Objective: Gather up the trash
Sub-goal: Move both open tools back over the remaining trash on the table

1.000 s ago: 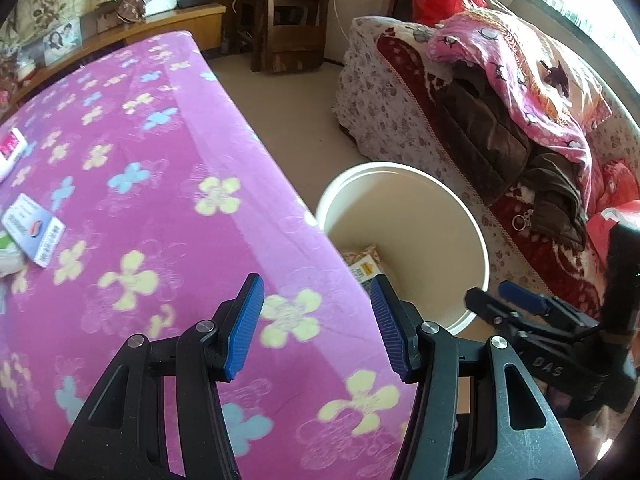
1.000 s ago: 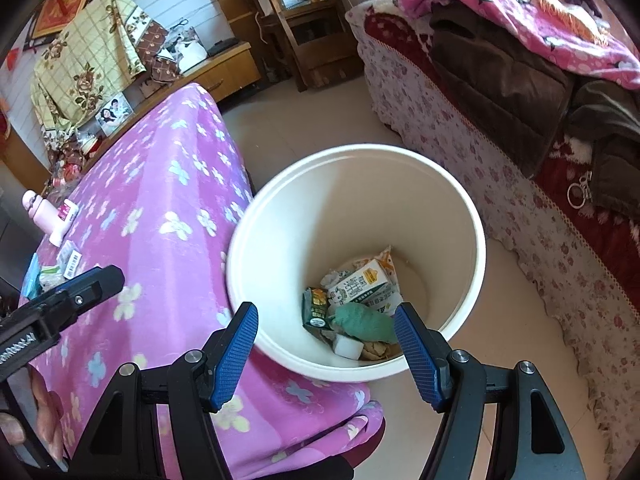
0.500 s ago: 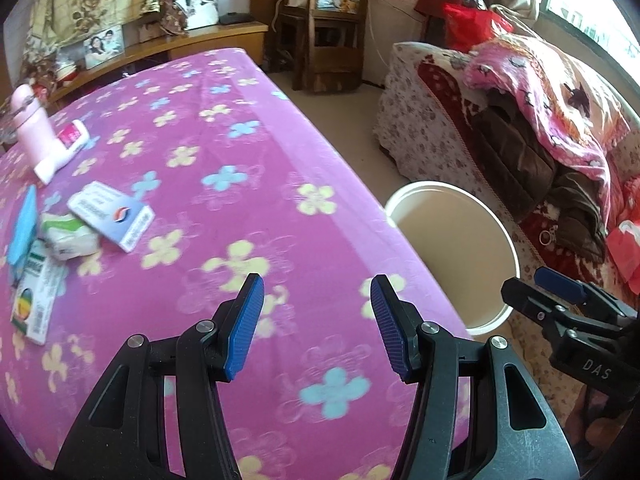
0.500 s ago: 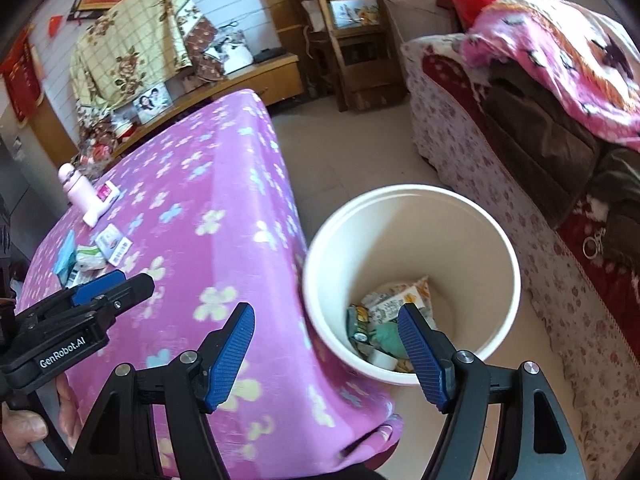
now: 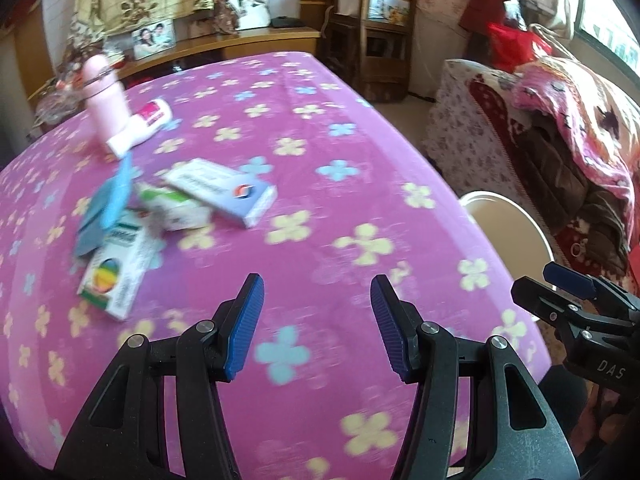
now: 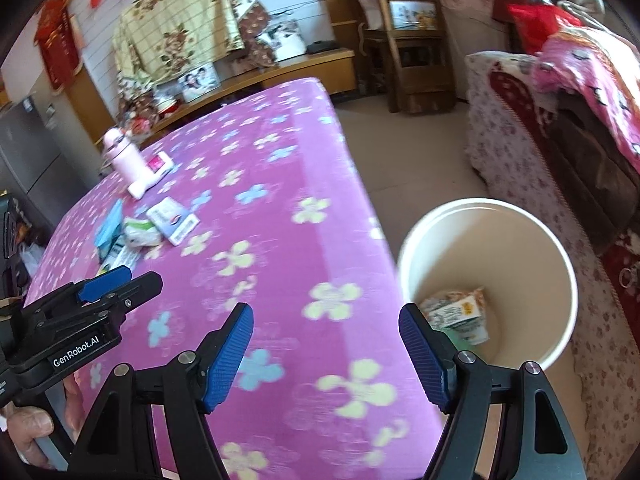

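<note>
Several pieces of trash lie on the pink flowered table (image 5: 320, 152): a white and blue box (image 5: 224, 192), a crumpled white and green packet (image 5: 176, 208), a box with a rainbow circle (image 5: 116, 272), a blue wrapper (image 5: 108, 200) and a white and pink tube (image 5: 140, 128). My left gripper (image 5: 316, 320) is open and empty above the table's near part. My right gripper (image 6: 326, 356) is open and empty over the table's edge. The cream bin (image 6: 532, 248) stands on the floor to the right, with trash (image 6: 456, 312) inside.
A pink bottle (image 5: 104, 96) stands at the table's far left. A sofa with blankets and clothes (image 6: 560, 120) lines the right side behind the bin. A wooden chair (image 6: 404, 40) and a low cabinet (image 6: 280, 76) stand beyond the table.
Both grippers have swung left, away from the bin and over the table. The trash on the table has come into view nearer the left gripper. Both stay open.
</note>
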`<state>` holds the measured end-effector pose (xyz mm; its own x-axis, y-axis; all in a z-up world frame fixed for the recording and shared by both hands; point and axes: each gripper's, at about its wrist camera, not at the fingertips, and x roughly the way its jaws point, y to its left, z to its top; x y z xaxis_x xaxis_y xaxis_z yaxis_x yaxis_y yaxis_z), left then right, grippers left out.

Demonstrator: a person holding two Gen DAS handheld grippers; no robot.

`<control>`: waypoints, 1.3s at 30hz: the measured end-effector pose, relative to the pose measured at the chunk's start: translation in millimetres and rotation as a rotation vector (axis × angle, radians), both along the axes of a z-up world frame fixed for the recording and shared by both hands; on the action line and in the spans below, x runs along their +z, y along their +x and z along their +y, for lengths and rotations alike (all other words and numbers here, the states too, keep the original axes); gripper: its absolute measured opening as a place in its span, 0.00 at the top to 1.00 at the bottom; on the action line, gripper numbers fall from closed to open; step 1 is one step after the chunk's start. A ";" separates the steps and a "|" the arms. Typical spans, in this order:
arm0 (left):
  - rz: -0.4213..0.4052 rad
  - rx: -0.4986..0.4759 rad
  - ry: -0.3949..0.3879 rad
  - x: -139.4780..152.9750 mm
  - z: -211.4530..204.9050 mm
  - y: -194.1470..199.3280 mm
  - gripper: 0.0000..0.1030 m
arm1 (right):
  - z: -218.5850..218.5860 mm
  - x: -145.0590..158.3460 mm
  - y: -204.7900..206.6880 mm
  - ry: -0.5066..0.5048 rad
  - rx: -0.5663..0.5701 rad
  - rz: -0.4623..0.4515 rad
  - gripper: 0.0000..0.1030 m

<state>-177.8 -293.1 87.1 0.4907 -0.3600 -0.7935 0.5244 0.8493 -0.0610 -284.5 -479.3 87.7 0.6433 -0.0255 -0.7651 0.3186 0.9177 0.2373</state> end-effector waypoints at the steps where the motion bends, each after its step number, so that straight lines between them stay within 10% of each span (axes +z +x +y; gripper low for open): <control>1: 0.000 0.013 0.003 0.3 9.2 2.5 0.48 | 6.7 -0.6 4.3 0.007 0.015 0.000 0.29; 20: 0.083 0.233 -0.050 -24.9 146.6 63.1 0.47 | 98.6 -17.9 74.2 0.042 0.230 0.043 0.28; 33: 0.001 0.172 0.126 -43.3 120.5 103.2 0.45 | 123.5 -29.8 119.5 0.053 0.309 0.067 0.27; 39: 0.050 0.086 0.014 -36.5 123.2 103.2 0.44 | 118.1 -33.2 121.5 0.061 0.305 0.080 0.27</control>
